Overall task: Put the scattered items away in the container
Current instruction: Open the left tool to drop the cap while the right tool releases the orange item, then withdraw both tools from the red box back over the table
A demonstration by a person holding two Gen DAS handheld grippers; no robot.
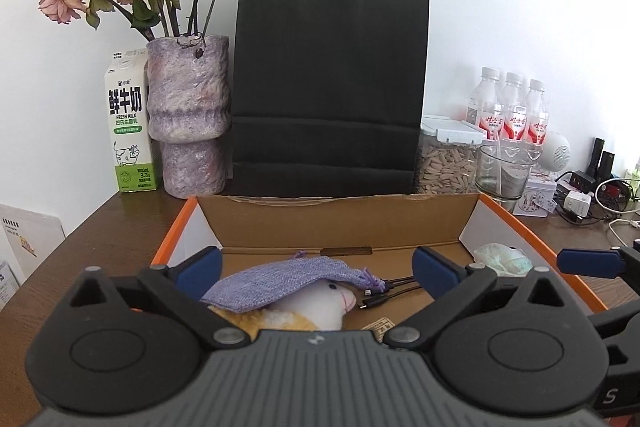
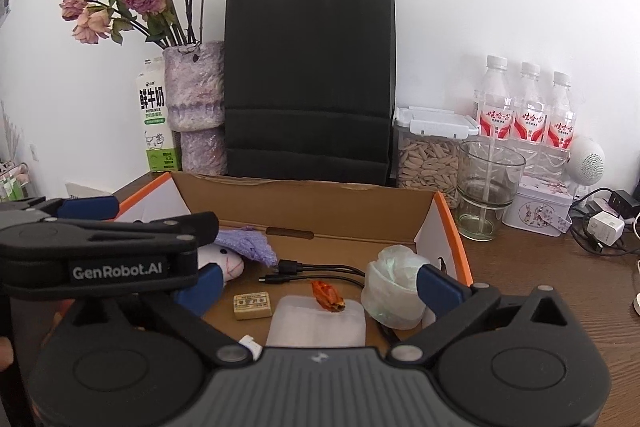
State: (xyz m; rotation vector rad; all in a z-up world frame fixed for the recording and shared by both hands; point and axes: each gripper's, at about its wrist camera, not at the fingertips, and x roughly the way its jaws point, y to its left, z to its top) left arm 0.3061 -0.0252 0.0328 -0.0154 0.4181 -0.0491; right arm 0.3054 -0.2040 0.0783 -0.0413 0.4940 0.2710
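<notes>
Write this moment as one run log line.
left gripper: open | right gripper: open | lilac woven pouch: inside orange-edged cardboard box

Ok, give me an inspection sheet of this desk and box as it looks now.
Surface: dark wooden desk, crowded along the back.
Job's things: cardboard box holds purple pouch lying on a plush toy, white roll, small tin, plastic case, dried petal.
Clutter: black bag, vase, milk carton, seed jar, glass, three bottles.
Tools: left tool and right tool open, holding nothing.
Cables: black leads in box; chargers at right.
Surroundings: white wall.
</notes>
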